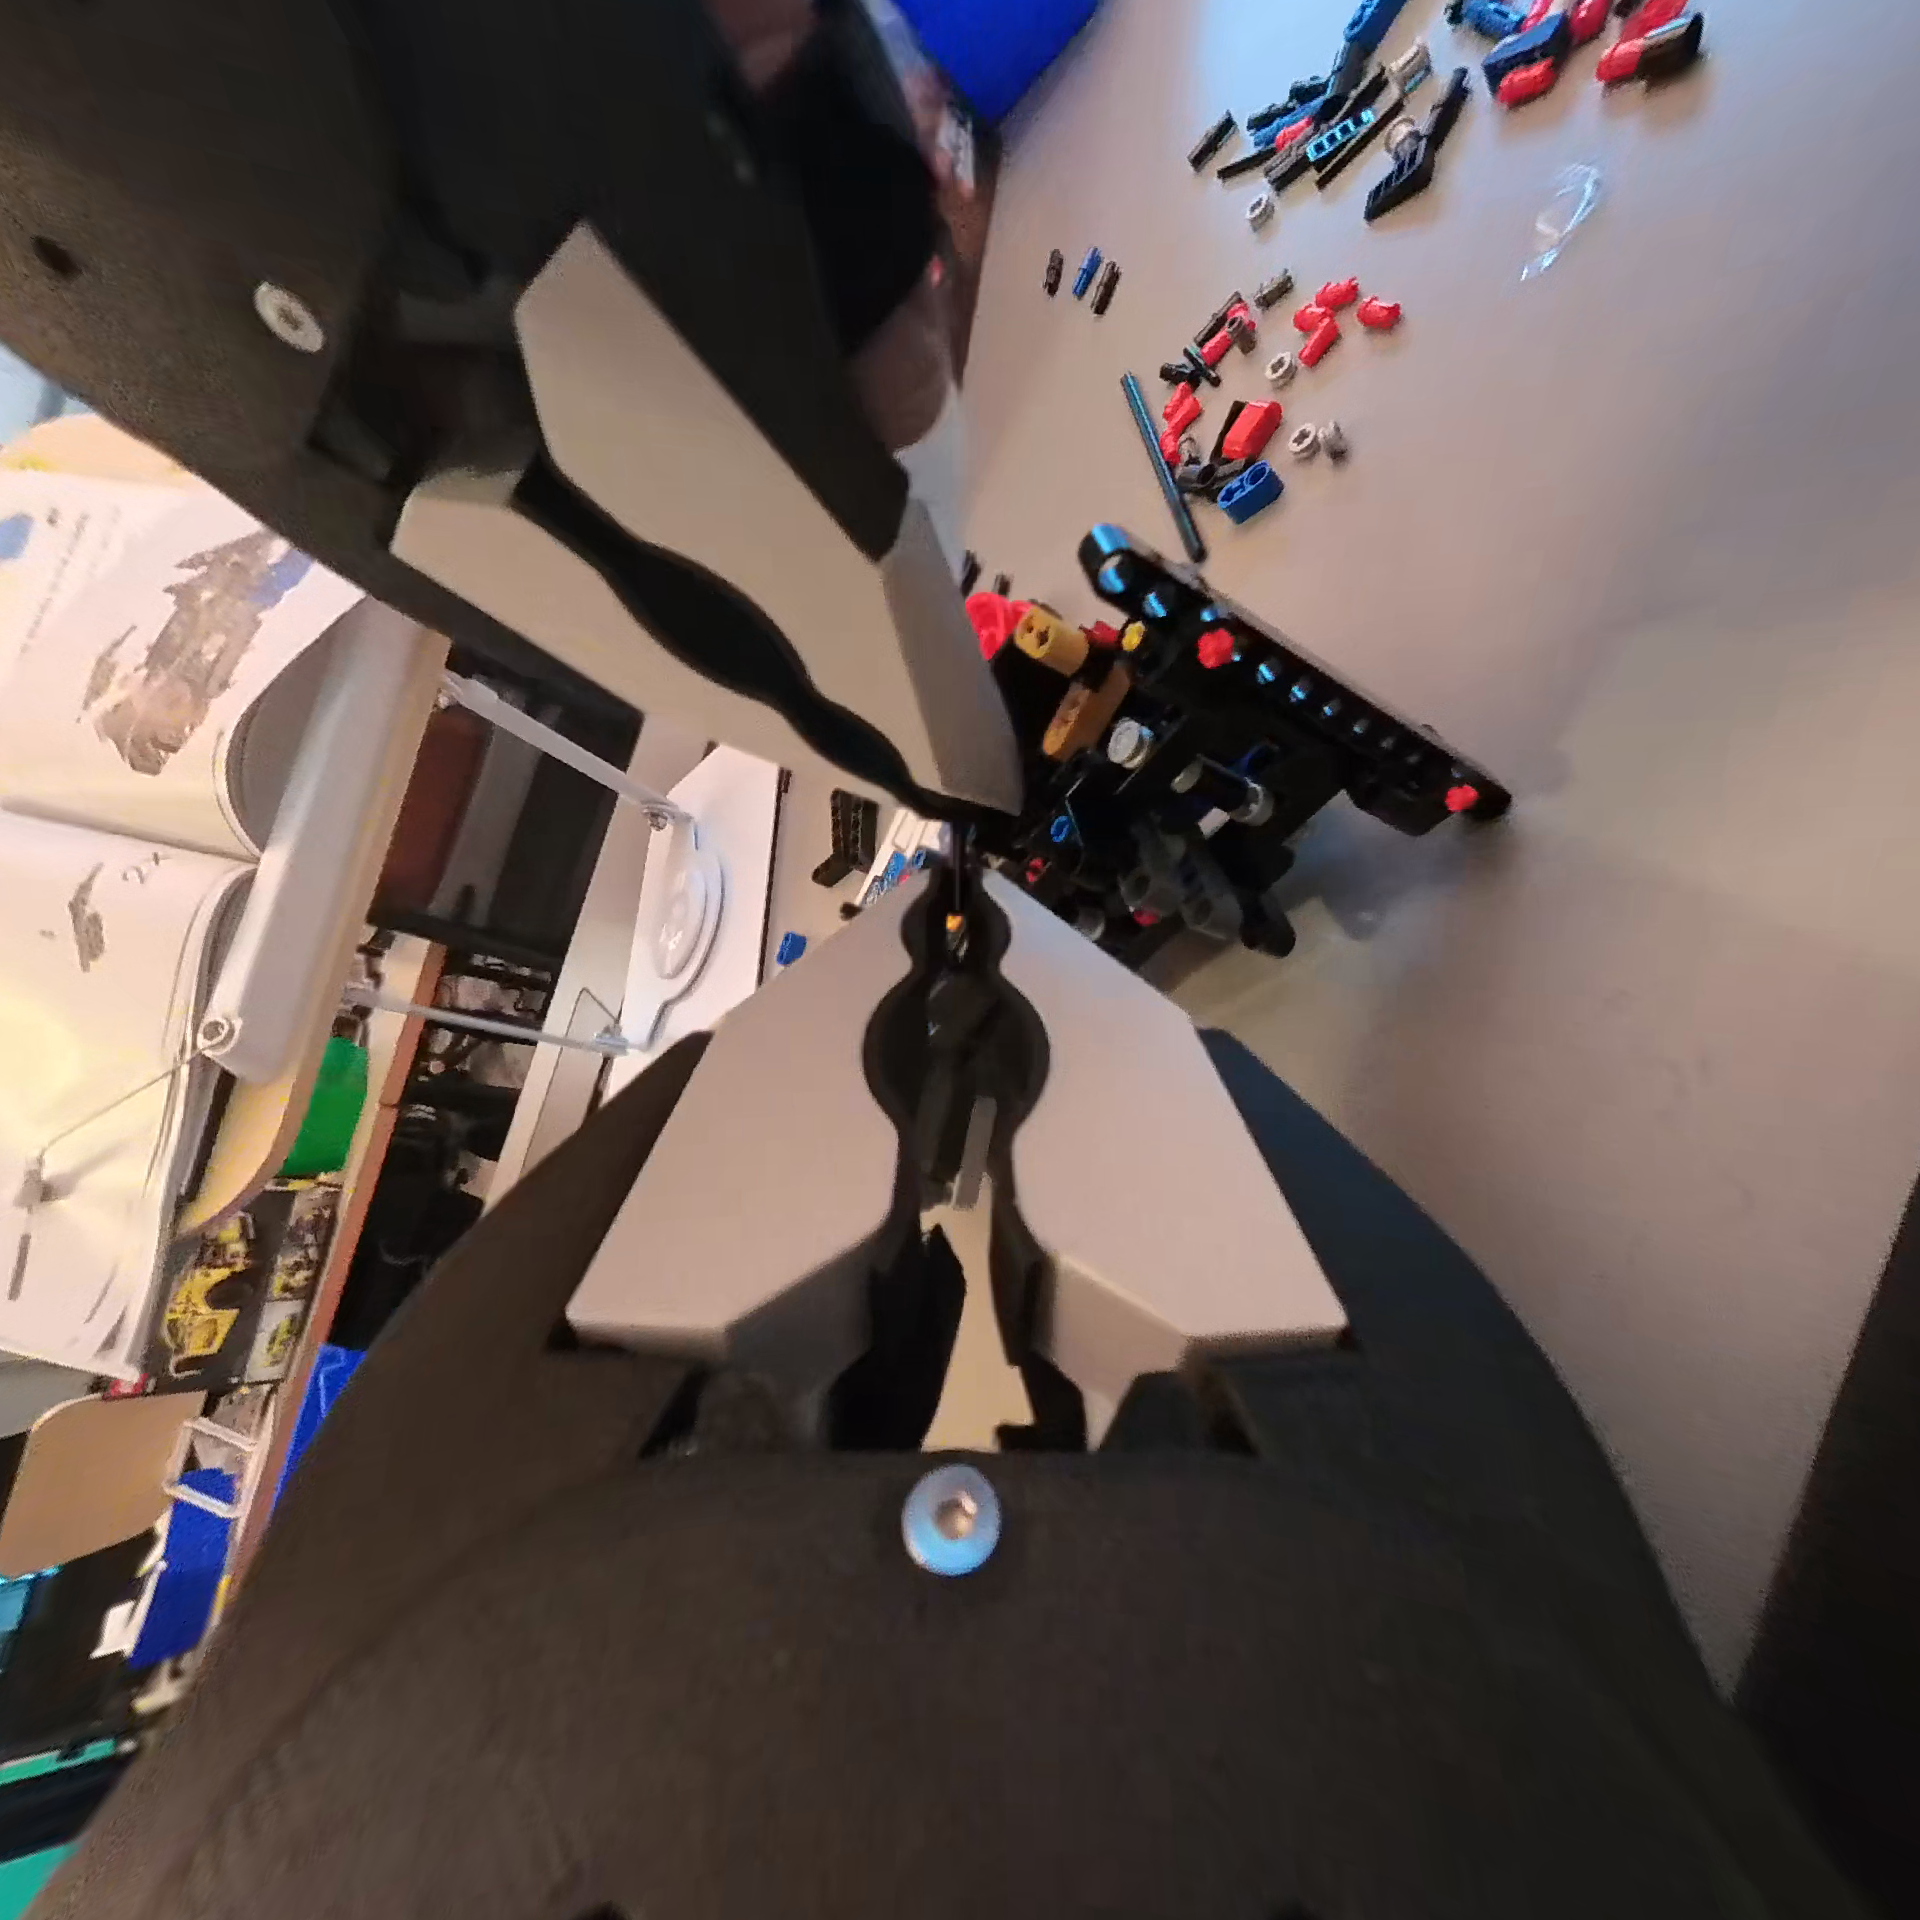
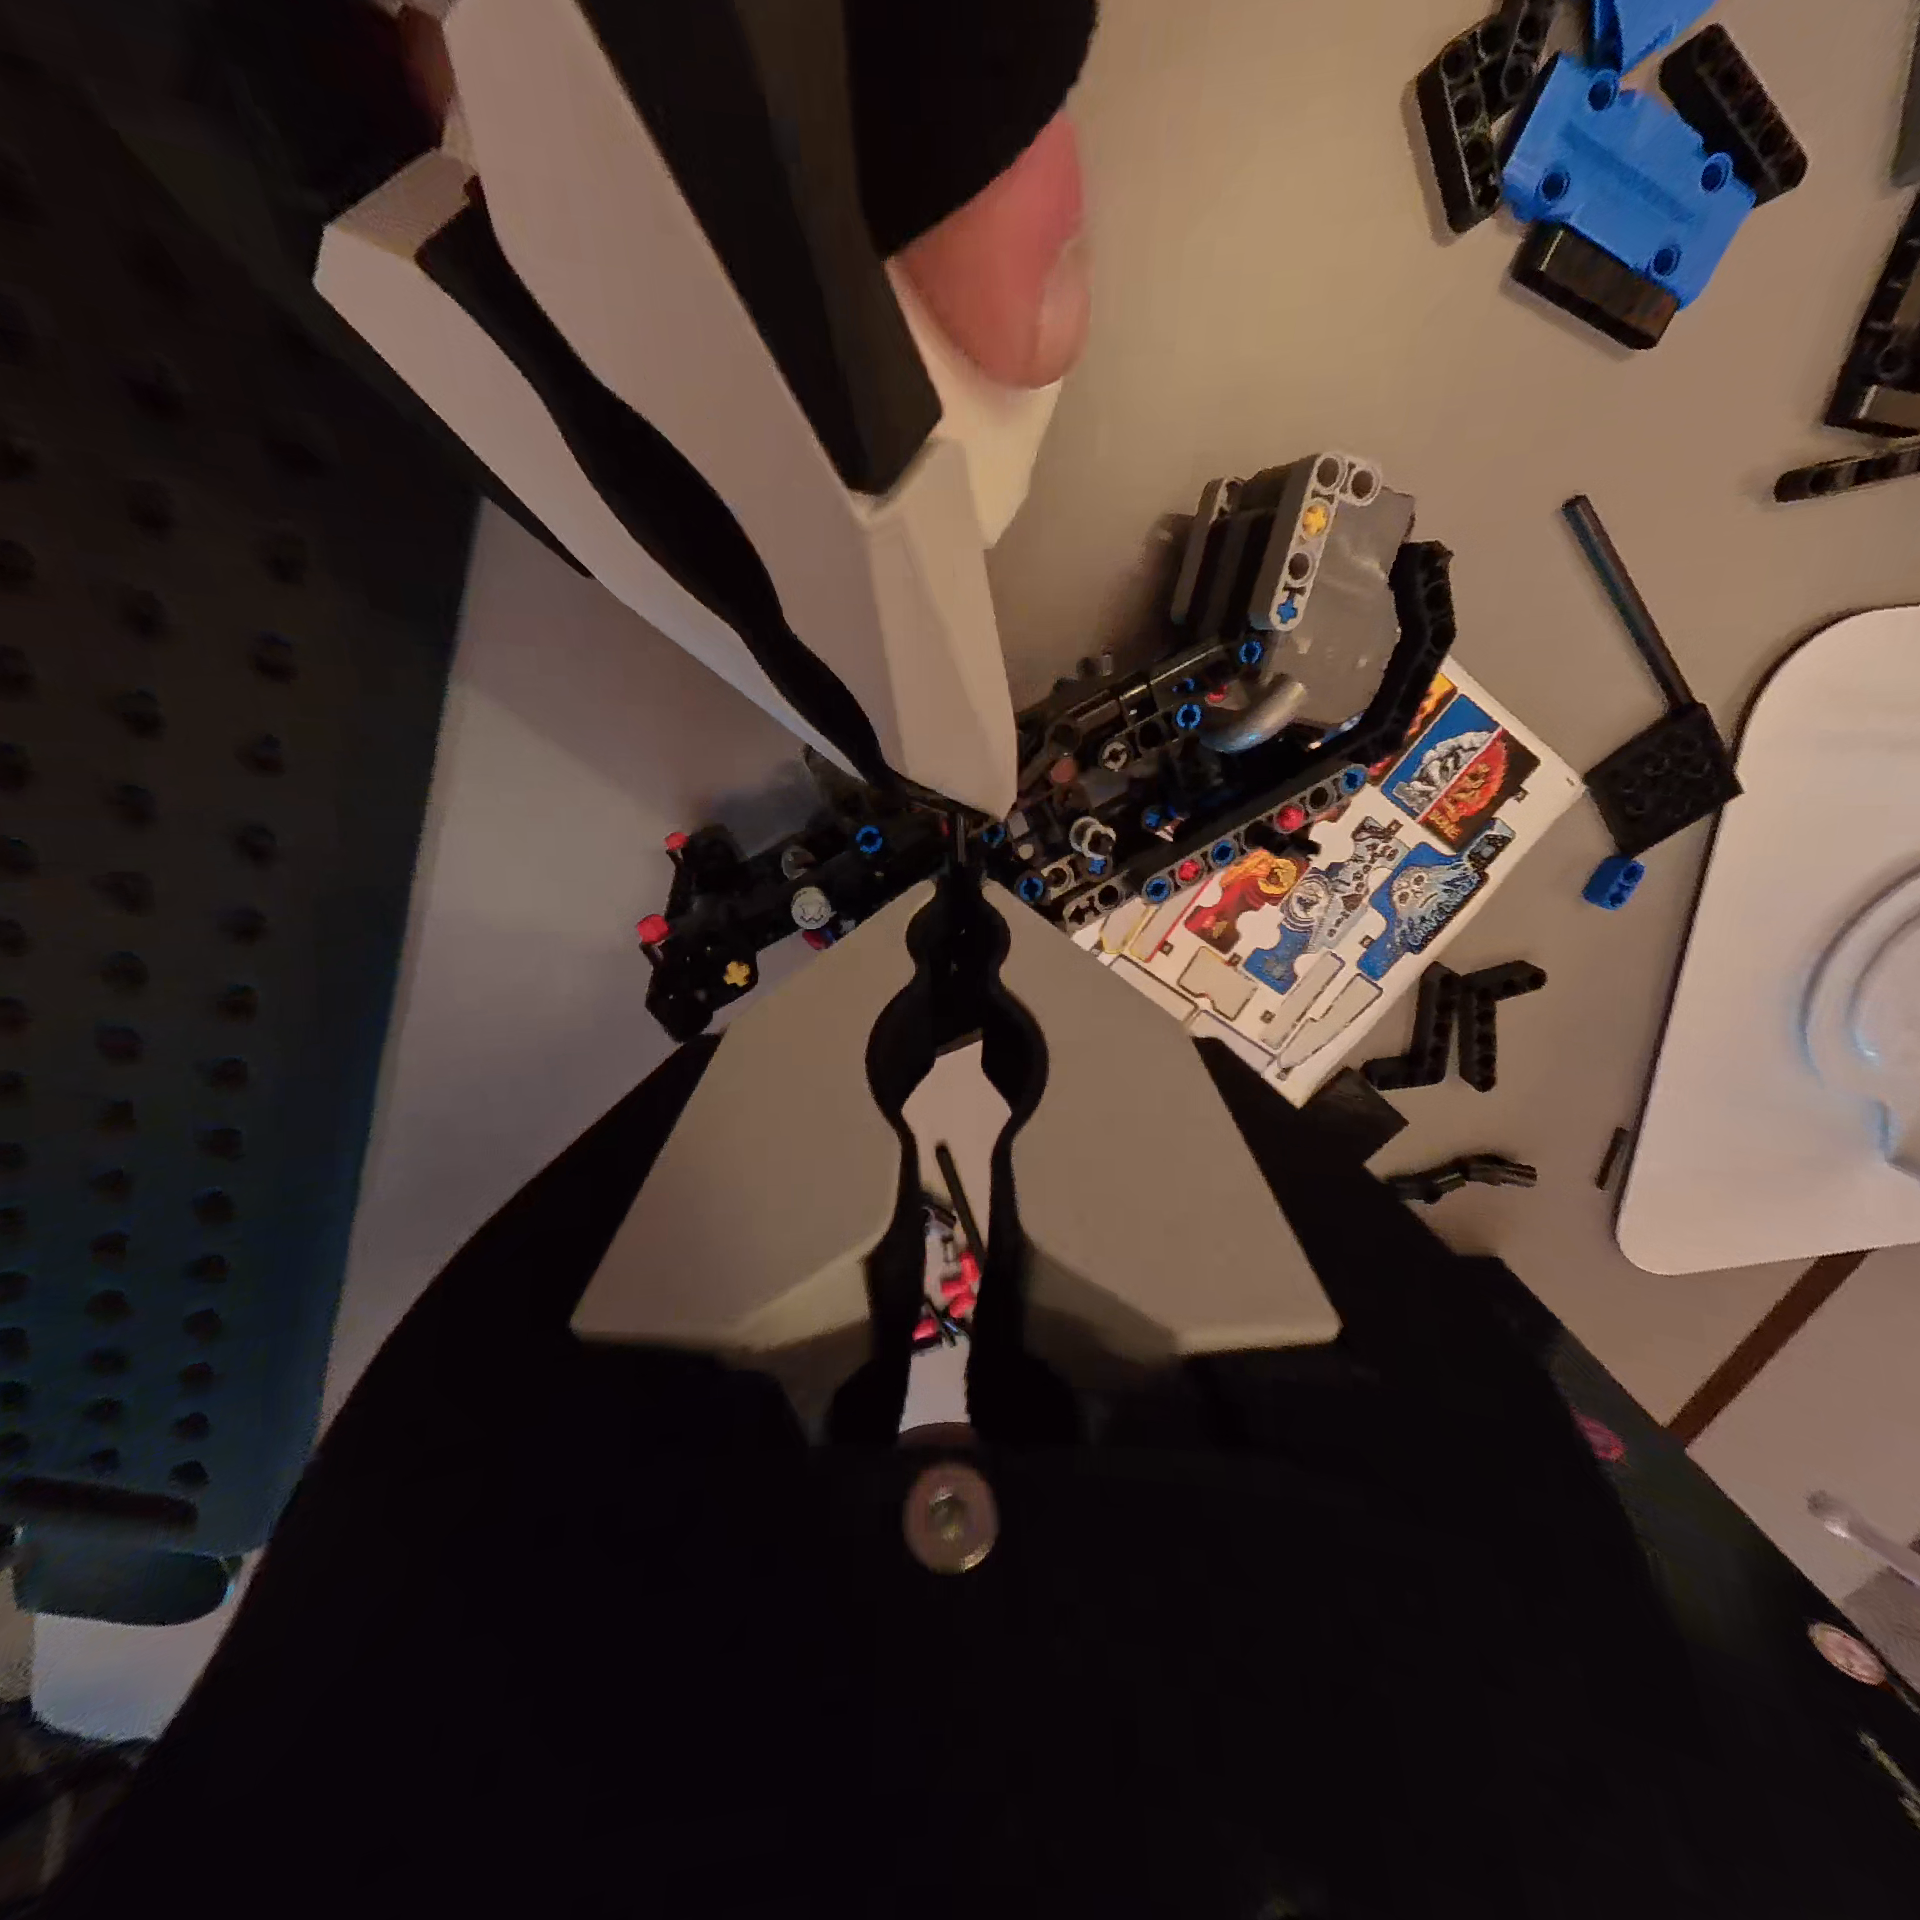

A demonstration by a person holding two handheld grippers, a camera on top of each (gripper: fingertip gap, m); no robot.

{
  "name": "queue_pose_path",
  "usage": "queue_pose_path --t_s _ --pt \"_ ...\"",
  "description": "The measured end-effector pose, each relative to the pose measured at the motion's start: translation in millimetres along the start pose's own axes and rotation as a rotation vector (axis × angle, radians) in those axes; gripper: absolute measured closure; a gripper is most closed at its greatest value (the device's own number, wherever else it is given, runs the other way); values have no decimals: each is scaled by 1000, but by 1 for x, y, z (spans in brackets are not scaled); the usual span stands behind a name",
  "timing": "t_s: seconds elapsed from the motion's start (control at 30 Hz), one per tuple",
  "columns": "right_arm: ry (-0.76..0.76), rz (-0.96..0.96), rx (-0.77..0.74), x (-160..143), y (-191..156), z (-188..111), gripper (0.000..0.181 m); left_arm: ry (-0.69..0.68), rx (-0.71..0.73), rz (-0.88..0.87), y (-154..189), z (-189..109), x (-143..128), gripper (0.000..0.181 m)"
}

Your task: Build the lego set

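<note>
Left wrist view: your left tongs (image 1: 961,894) clamped on small black pin (image 1: 958,920), tip to tip with right tongs (image 1: 951,795). Half-built black lego chassis (image 1: 1247,748) just beyond on grey worktop (image 1: 1610,987).

Right wrist view: your right tongs (image 2: 958,862) pinched on same black pin (image 2: 958,847) above chassis (image 2: 1143,790); colourful sticker sheet (image 2: 1351,894) under chassis.

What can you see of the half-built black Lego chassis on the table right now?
The half-built Lego chassis is a long frame of black plastic beams with rows of pin holes, studded with blue, red and yellow pins. A grey block with a curved black beam around it sits at one end. It rests on the pale table, partly over a colourful sticker sheet. The tips of the left gripper and right gripper meet just in front of its middle, pinching a thin dark part; contact with the chassis is unclear.
</note>
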State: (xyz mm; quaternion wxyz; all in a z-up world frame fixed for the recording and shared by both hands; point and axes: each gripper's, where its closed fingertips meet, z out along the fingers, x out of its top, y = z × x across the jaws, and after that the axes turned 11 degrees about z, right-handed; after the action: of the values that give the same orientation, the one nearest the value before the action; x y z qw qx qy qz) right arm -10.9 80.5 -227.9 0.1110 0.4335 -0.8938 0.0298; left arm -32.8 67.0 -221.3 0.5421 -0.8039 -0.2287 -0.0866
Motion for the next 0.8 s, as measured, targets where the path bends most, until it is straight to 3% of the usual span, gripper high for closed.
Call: queue_pose_path --t_s 0.37,0.63,0.8 --pt "154 112 114 8 -6 -11 181 89 -16 -29 -7 -8 3 181" --pt "227 149 116 10 -4 -17 174 113 -20 59 -9 -11 4 181" --pt "248 160 129 15 -5 -13 180 109 -25 101 -9 -11 4 181"
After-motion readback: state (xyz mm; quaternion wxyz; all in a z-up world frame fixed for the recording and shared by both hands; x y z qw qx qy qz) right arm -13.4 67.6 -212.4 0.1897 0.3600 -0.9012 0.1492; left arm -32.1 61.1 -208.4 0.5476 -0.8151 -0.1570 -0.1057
